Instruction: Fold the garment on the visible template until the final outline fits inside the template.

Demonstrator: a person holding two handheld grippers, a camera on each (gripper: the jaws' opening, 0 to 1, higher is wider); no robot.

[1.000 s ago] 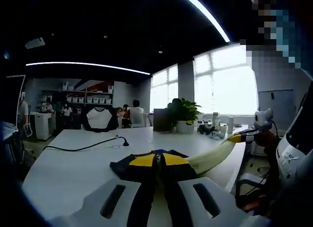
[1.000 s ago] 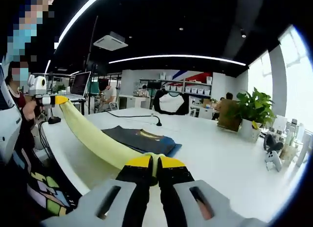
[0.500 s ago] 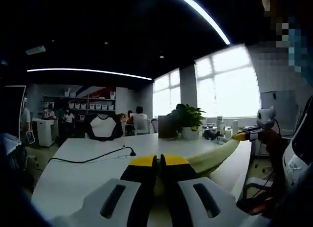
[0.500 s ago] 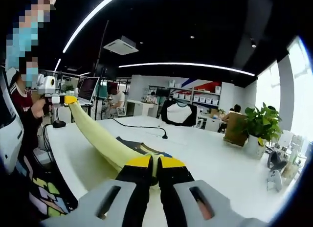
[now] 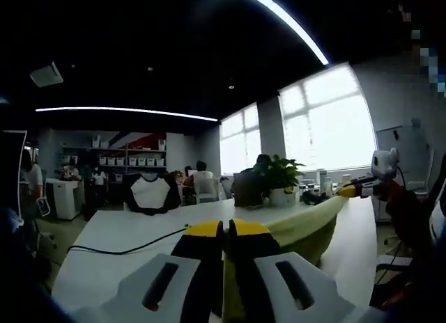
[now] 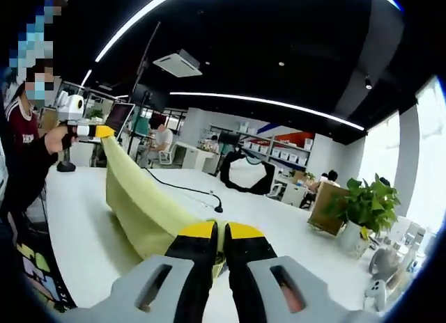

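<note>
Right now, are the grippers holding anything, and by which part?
Both hold the pale yellow-green garment, stretched between them. The left gripper and the right gripper are each shut on an end of its edge.

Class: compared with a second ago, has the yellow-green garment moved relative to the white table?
Yes. The garment, stretched between both shut grippers, has been lifted off the table; it now hangs as a raised sheet, where before it sagged low.

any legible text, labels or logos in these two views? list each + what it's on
None can be read.
Storage boxes on the back shelves: any labels too small to tell.
Monitor on the far desk: screen content blurred.
Yellow-green garment, held by the left claw and right claw: no print visible.
</note>
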